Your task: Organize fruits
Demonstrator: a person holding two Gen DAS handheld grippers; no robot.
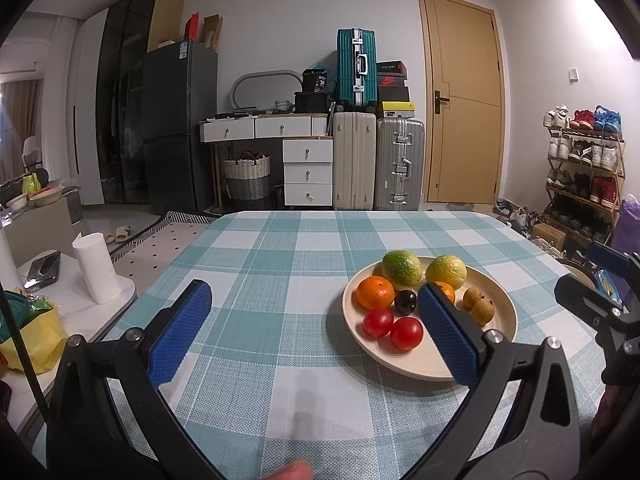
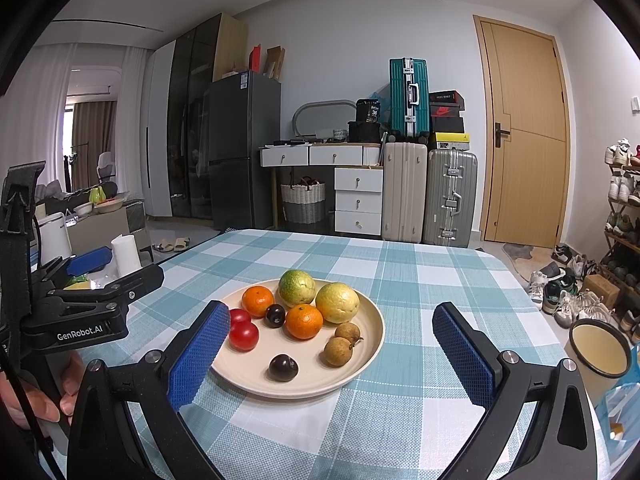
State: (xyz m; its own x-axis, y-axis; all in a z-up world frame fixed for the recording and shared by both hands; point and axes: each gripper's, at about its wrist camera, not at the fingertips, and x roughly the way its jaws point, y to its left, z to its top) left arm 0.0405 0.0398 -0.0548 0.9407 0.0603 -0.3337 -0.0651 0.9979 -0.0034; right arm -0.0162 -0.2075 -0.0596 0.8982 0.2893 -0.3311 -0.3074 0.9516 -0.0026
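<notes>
Above table (image 2: 400,280): both hand-held grippers level, jaws spread.

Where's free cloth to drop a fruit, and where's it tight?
Free: the checked tablecloth left of the plate, out to the table edge, and the strip between plate and far edge. Also bare cloth right of the plate, short of the enamel mug. Crowded: the plate's back half, where fruits touch. Both tools open, empty.

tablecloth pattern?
Teal-and-white plaid checked tablecloth under the round cream plate; clearest in the right wrist view.
</notes>
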